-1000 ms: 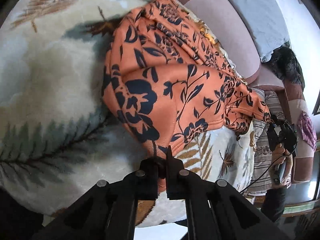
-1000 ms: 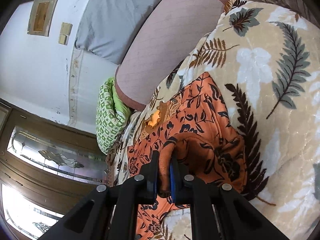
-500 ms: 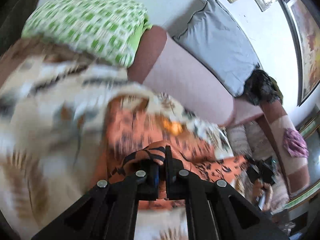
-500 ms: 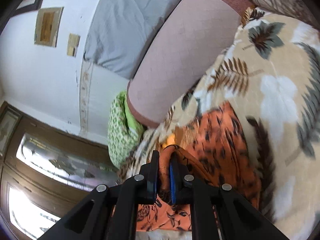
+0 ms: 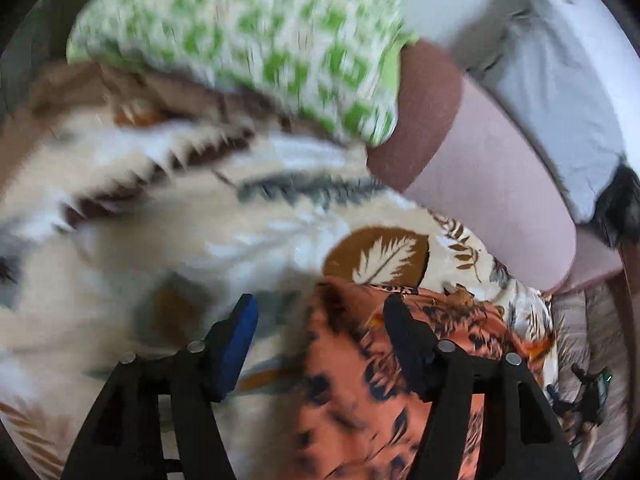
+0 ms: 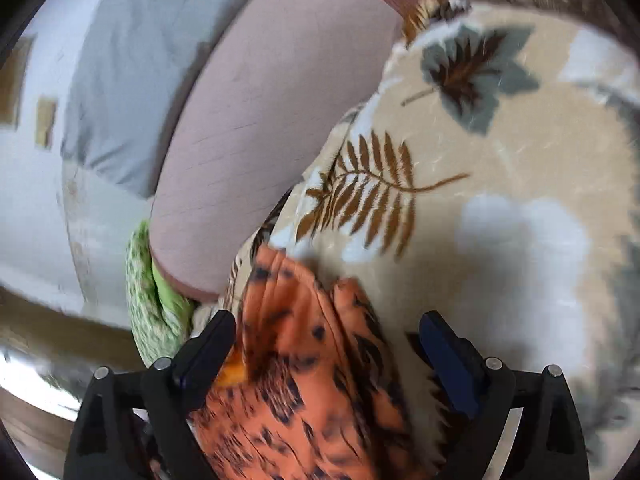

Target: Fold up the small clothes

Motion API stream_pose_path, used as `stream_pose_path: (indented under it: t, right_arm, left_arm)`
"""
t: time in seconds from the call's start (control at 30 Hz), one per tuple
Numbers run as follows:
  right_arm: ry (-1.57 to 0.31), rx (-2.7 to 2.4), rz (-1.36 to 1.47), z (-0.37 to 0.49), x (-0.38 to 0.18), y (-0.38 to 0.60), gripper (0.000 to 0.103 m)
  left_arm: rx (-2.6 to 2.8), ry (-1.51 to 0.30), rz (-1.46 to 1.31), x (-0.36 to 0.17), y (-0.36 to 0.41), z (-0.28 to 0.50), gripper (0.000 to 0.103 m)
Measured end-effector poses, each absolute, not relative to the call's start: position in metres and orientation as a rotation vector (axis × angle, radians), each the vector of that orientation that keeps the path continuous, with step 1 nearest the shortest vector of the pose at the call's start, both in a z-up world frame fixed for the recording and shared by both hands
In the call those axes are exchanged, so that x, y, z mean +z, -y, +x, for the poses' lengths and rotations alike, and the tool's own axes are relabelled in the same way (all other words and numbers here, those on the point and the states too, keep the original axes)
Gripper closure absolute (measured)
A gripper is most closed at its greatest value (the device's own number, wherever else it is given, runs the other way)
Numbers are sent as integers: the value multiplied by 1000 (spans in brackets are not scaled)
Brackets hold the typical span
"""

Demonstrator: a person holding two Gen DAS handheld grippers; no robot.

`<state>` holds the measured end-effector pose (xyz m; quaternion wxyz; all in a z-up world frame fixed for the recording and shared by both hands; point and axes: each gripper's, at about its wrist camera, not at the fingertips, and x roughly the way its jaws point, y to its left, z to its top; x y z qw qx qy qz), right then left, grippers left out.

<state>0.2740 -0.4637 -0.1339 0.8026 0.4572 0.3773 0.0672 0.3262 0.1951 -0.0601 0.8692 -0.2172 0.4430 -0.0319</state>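
An orange garment with a dark floral print (image 5: 360, 380) lies folded over on the leaf-patterned blanket (image 5: 160, 240). My left gripper (image 5: 320, 312) hangs above its near edge with the jaws opening; cloth shows below the gap, but the pads are off it. In the right wrist view the same orange garment (image 6: 292, 380) bunches up between the spread fingers of my right gripper (image 6: 328, 328), whose jaws are opening too, with neither pad pressing on the cloth. Both views are blurred by motion.
A pink-brown sofa back (image 5: 492, 184) and a grey cushion (image 5: 560, 92) rise behind the blanket. A green-and-white patterned cushion (image 5: 256, 40) sits at the blanket's far end. The same sofa back (image 6: 272, 120) fills the upper left of the right wrist view.
Both grippers were shut on folds of the orange garment and carried them across it; now both have opened and let go. The garment lies doubled over.
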Motion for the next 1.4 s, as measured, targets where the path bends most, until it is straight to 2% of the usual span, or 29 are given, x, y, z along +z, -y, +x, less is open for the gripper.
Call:
stream_pose_path:
  t: [0.13, 0.2, 0.3, 0.37, 0.4, 0.43, 0.5, 0.53, 0.57, 0.67, 0.8, 0.97, 1.1, 1.17, 1.3, 1.33, 1.4]
  right_arm:
    - [-931, 240, 765, 242, -139, 434, 8]
    - [-984, 278, 662, 236, -149, 416, 8]
    - [-1012, 311, 672, 243, -166, 400, 10]
    - [-1037, 324, 669, 250, -171, 389, 19]
    - [-1048, 318, 631, 253, -172, 382, 19]
    - [-1063, 311, 601, 255, -173, 377, 20]
    - [-1085, 288, 580, 257, -172, 376, 30]
    - [-1093, 273, 580, 257, -173, 378, 44]
    - [-1103, 258, 577, 258, -173, 381, 67]
    - [-1108, 254, 576, 259, -170, 386, 80]
    - [-1064, 288, 613, 256, -148, 386, 83]
    - [-986, 327, 685, 235, -105, 399, 85]
    - [-964, 365, 657, 194, -70, 393, 85]
    - [-957, 379, 655, 161, -61, 389, 85]
    - [-1020, 382, 656, 86, -84, 367, 84]
    - [-1057, 382, 654, 76, -97, 362, 80]
    - [-1166, 323, 623, 57, -140, 355, 76]
  left_arm:
    - [-125, -901, -431, -51, -211, 280, 26]
    - [-193, -981, -405, -68, -196, 271, 26]
    - [-275, -1099, -365, -103, -163, 268, 26]
    - [-279, -1155, -366, -128, -142, 273, 26]
    - [-253, -1130, -334, -129, -136, 273, 26]
    - [-239, -1122, -299, -128, -131, 274, 29]
    - [-218, -1128, -243, -126, -122, 278, 64]
    - [-228, -1141, -262, -125, -122, 281, 71]
    - [-245, -1155, -297, -125, -122, 285, 85]
    - [-205, -1150, -303, -121, -121, 288, 88]
    - [-167, -1129, -267, -103, -114, 289, 90]
    - [-193, -1038, -284, -43, -116, 268, 90]
    - [-219, -960, -247, 7, -120, 207, 90]
    - [-229, -958, -258, 15, -126, 171, 90]
    - [-224, -1017, -332, -20, -142, 89, 89]
    - [-217, -1055, -348, -41, -146, 75, 88]
    - [-171, -1216, -316, -96, -148, 64, 79]
